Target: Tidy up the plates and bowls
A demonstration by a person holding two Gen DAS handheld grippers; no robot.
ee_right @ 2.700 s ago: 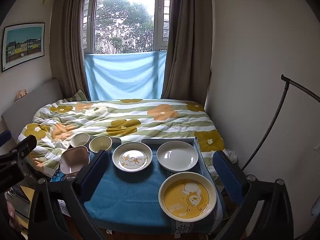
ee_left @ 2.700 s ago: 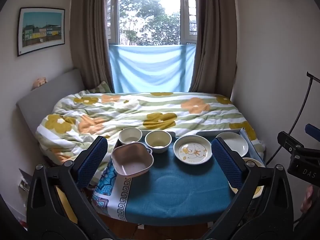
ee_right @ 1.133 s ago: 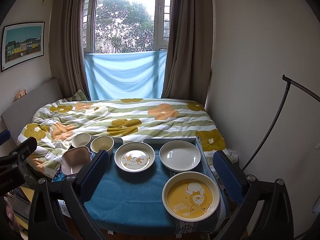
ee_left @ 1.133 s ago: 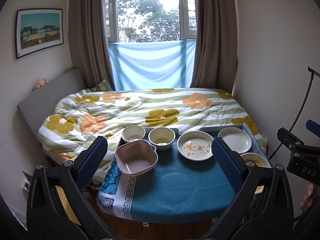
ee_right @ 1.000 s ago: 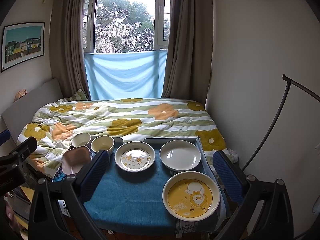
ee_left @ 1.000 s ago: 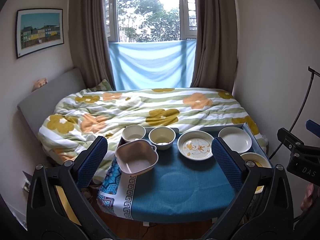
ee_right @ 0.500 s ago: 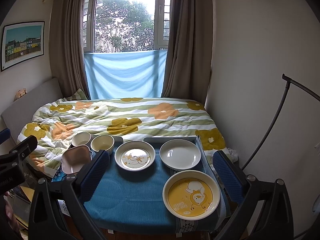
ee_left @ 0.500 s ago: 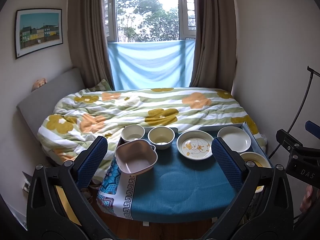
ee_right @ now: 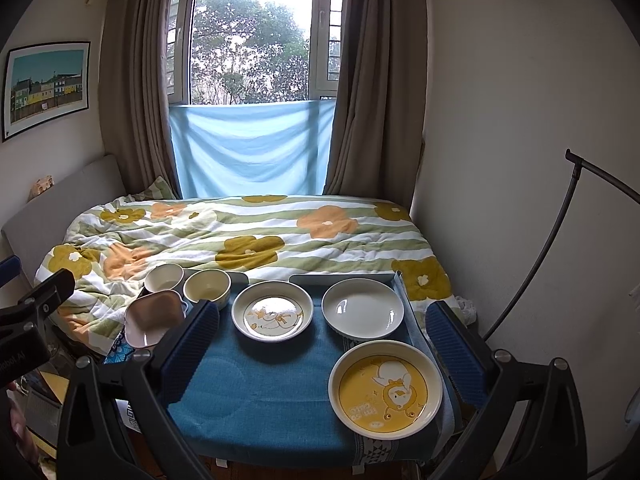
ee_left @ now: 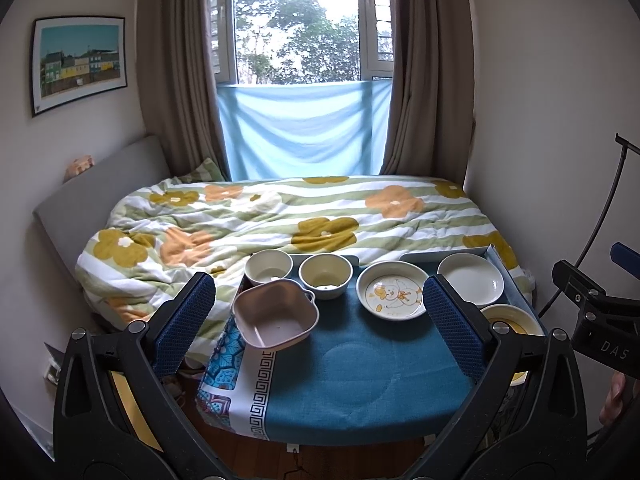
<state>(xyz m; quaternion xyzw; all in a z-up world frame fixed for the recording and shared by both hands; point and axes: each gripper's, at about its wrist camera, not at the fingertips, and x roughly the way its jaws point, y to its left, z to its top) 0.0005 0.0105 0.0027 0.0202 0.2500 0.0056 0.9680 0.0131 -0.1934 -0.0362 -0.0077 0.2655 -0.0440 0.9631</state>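
Nearest to me, both claws are spread wide and hold nothing. My left gripper hangs above the near-left part of the table, my right gripper above the near-right part; neither touches any dish.

Under them, the teal tablecloth is bare in the near middle. Yellow duck plate sits at the near-right corner, just beside my right claw's right finger. Pink square bowl sits at the left edge, tilted, partly over the patterned border of the cloth.

Further back, a row along the far edge, left to right: white bowl, cream bowl, white duck plate, plain white plate. The pink bowl's far corner is right up against the two small bowls; can't tell if it touches. The two small bowls stand just beside each other. The plates lie apart from one another.

Behind the table: bed with flowered duvet, then a blue cloth across the lower window, brown curtains either side.
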